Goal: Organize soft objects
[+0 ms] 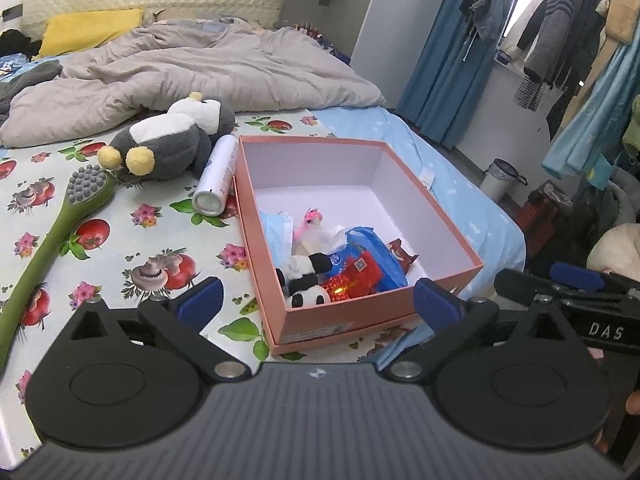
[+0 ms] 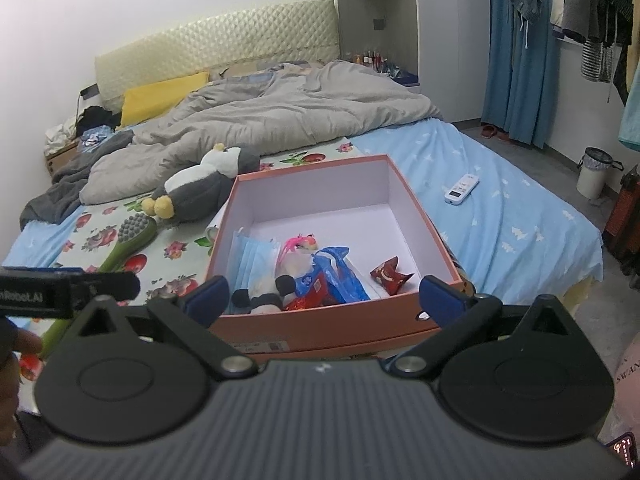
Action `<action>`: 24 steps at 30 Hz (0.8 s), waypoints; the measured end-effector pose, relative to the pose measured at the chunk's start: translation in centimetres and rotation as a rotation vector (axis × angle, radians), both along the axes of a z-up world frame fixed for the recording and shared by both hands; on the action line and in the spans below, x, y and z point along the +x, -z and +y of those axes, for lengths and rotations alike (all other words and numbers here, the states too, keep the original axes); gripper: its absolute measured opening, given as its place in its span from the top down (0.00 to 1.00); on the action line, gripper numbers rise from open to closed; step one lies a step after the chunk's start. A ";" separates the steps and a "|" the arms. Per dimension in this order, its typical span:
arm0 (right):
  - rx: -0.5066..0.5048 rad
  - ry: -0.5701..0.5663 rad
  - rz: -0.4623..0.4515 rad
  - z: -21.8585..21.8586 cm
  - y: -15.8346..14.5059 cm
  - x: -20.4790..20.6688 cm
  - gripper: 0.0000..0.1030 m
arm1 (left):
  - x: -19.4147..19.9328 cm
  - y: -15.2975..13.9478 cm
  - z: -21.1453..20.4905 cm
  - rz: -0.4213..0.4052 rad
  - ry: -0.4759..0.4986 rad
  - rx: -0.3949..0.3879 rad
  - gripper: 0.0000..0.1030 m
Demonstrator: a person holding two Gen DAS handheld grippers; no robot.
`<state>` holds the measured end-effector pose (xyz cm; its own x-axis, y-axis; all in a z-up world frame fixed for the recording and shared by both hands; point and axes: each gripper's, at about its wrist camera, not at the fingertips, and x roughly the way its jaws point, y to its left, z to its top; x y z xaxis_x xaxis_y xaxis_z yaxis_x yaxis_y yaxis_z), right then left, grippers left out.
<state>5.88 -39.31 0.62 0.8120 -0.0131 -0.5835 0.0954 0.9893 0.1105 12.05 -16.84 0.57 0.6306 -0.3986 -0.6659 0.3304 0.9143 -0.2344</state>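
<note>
Two grippers, left gripper (image 1: 316,300) and right gripper (image 2: 324,296), both spread, empty, hovering before pink box (image 1: 460,236). Penguin plush (image 1: 168,140) lies outside, beyond box's far-left corner; probably next to stow.

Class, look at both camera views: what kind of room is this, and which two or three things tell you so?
Most likely a lived-in bedroom. A rumpled grey duvet lies on a bed with a padded cream headboard, and clothes hanging on a rail crowd the window side.
</note>
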 end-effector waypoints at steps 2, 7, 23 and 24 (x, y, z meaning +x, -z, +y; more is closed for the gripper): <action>-0.001 0.000 0.002 0.0 0.0 0.0 0.00 | 0.0 0.2 0.0 0.006 -0.006 0.002 0.00; 0.004 -0.005 -0.006 0.0 0.0 -0.1 0.00 | -0.1 -0.1 0.0 0.006 -0.016 0.006 0.00; -0.004 -0.003 -0.010 0.1 -0.2 -0.2 0.00 | -0.3 -0.7 -0.1 -0.003 -0.017 0.005 0.00; -0.006 -0.002 -0.013 0.2 -0.3 -0.2 0.00 | -0.4 -0.7 -0.1 -0.004 -0.018 0.005 0.00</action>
<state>5.66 -39.14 0.90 0.8194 -0.0147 -0.5730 0.0918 0.9901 0.1060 11.69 -16.96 1.29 0.6403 -0.3841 -0.6652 0.3152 0.9211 -0.2284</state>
